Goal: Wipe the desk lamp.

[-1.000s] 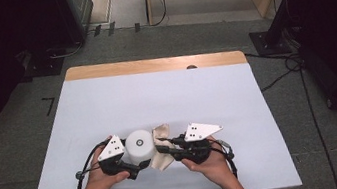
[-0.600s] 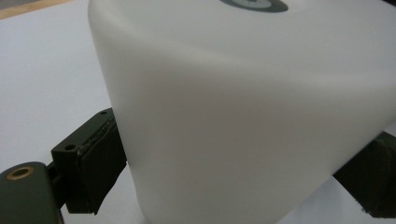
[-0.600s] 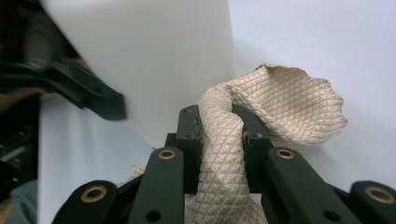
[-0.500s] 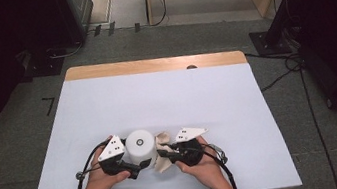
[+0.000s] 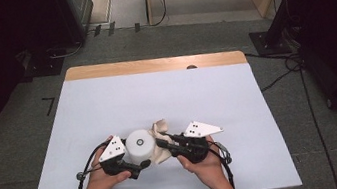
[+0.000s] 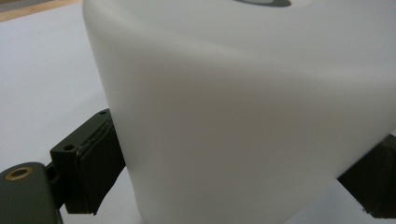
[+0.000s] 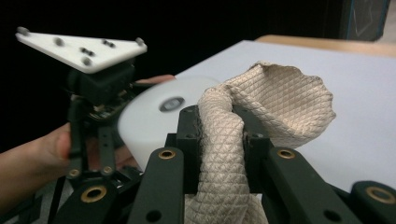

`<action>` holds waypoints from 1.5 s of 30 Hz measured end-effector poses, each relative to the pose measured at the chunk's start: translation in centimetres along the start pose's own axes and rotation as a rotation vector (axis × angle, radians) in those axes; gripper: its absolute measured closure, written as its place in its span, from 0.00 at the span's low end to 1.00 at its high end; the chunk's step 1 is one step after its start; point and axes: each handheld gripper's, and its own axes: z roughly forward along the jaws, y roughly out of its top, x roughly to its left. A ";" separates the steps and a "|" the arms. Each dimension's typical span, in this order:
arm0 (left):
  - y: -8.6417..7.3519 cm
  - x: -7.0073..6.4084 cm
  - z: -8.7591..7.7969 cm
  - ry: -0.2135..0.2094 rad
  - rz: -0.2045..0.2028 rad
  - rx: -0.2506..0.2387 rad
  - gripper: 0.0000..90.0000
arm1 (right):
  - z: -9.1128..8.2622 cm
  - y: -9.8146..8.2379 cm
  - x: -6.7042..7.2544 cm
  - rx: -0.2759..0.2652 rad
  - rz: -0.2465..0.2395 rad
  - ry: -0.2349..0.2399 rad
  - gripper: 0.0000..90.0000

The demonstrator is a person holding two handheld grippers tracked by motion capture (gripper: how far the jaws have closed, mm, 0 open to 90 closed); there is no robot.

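A white cylinder [image 5: 138,144] with a small grey ring on its top stands on the white table [image 5: 156,91] near the front edge. My left gripper [image 5: 135,156] is shut on it, and the left gripper view shows black pads [image 6: 93,168] pressed against both sides of the cylinder [image 6: 243,107]. My right gripper [image 5: 163,145] comes in from the right, shut on a beige quilted cloth [image 5: 161,126]. In the right gripper view the cloth [image 7: 280,102] bunches up between the jaws of the gripper [image 7: 222,140], right beside the cylinder [image 7: 154,116].
The table's far edge is a wooden strip [image 5: 152,65] with a small dark hole [image 5: 191,66]. Dark equipment stands [image 5: 270,41] and cables [image 5: 285,74] sit on the floor around the table. Both forearms enter from the bottom.
The right gripper with the cloth pushed left against the cylinder, then drew back slightly to the right. The left hand and the cylinder stayed put.
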 end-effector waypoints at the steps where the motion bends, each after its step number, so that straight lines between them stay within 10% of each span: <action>1: 0.0 0.0 0.0 0.001 -0.001 -0.003 0.07 | 0.2 -0.3 -0.3 0.016 0.031 -0.010 0.83; 10: -0.1 -0.1 0.0 0.007 0.003 0.001 0.07 | 1.6 -1.9 -1.2 0.114 0.111 -0.053 0.83; 20: -0.2 -0.2 0.0 0.019 0.021 0.008 0.08 | 0.2 0.3 0.0 -0.014 0.096 -0.026 0.83; 30: -0.2 -0.1 -0.1 0.011 0.029 0.008 0.08 | 2.6 -2.8 -1.7 0.192 0.239 -0.097 0.83; 40: -0.2 -0.1 -0.1 0.007 0.030 0.012 0.08 | 0.3 0.2 -0.3 -0.018 0.200 -0.022 0.83; 45: -0.2 -0.2 -0.1 0.009 0.029 0.016 0.08 | 0.6 -0.2 -0.3 0.005 0.205 -0.031 0.83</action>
